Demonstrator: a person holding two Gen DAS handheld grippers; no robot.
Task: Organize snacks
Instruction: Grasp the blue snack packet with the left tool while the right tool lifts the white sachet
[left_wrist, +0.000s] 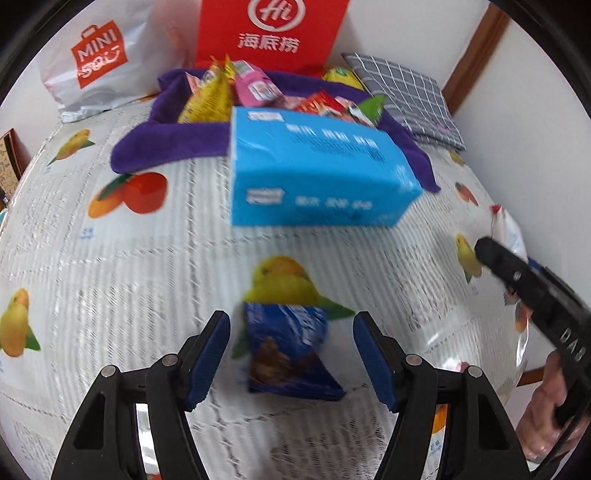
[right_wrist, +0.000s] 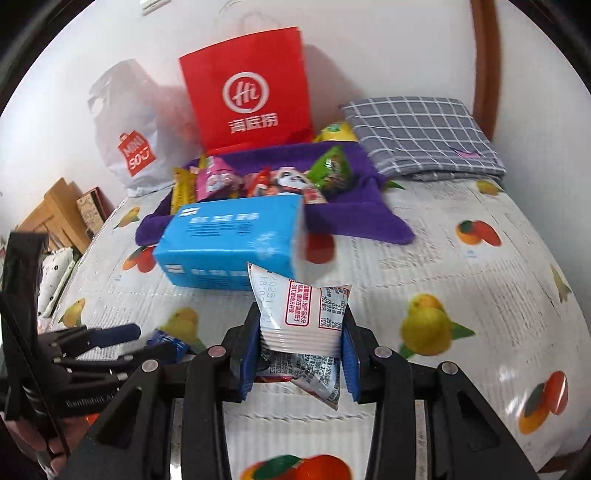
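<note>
The right gripper (right_wrist: 301, 350) squeezes a white snack packet (right_wrist: 299, 317) tight above the surface (right_wrist: 461, 258). The left gripper (left_wrist: 291, 354) hangs wide open around a blue snack packet (left_wrist: 288, 350), maybe not touching, near the blue box (left_wrist: 314, 177).

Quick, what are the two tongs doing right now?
Left tongs: open, astride the blue snack packet on the table, not gripping it.
Right tongs: closed on a white snack packet.

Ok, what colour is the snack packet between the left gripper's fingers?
Dark blue snack packet, with brown printed on it; clearest in the left wrist view.
</note>
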